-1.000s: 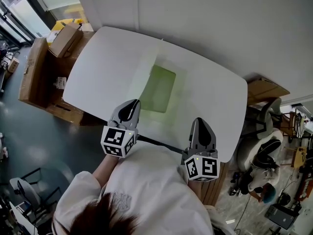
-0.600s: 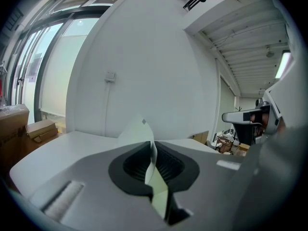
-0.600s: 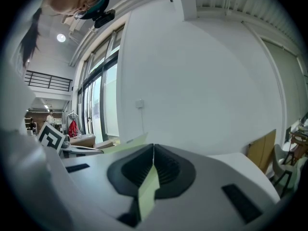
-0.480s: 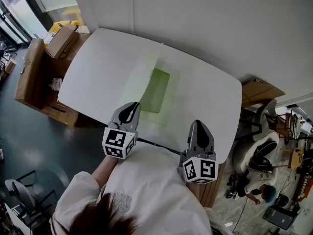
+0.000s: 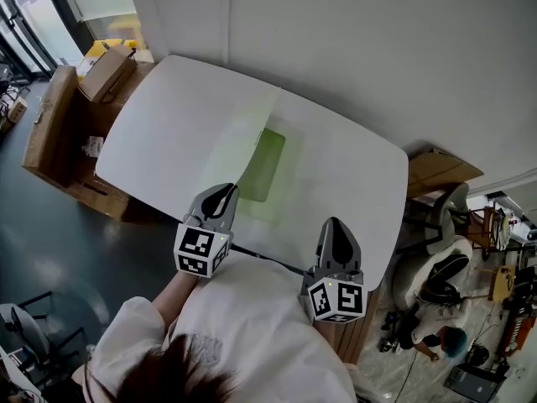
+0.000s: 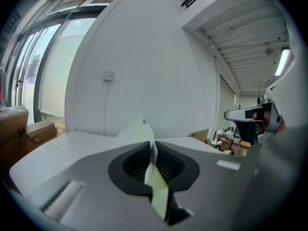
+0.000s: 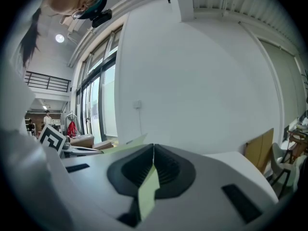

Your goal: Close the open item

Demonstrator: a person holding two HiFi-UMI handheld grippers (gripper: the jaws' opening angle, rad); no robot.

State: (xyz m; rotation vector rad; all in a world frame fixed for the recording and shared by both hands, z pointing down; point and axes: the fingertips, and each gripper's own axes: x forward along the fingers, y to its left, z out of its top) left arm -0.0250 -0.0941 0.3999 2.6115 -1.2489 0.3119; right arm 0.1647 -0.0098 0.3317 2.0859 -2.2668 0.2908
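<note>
Only faint folder [image 5: 263, 164] outline on table [image 5: 168, 116]

Left gripper [image 5: 224, 191] and right gripper [image 5: 333, 225] side by side, both near level, jaws of each nearly together.

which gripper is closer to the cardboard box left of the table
Left. The left gripper is at the near edge of the table, on the same side as the cardboard box; the right gripper sits further along that edge, away from it.
</note>
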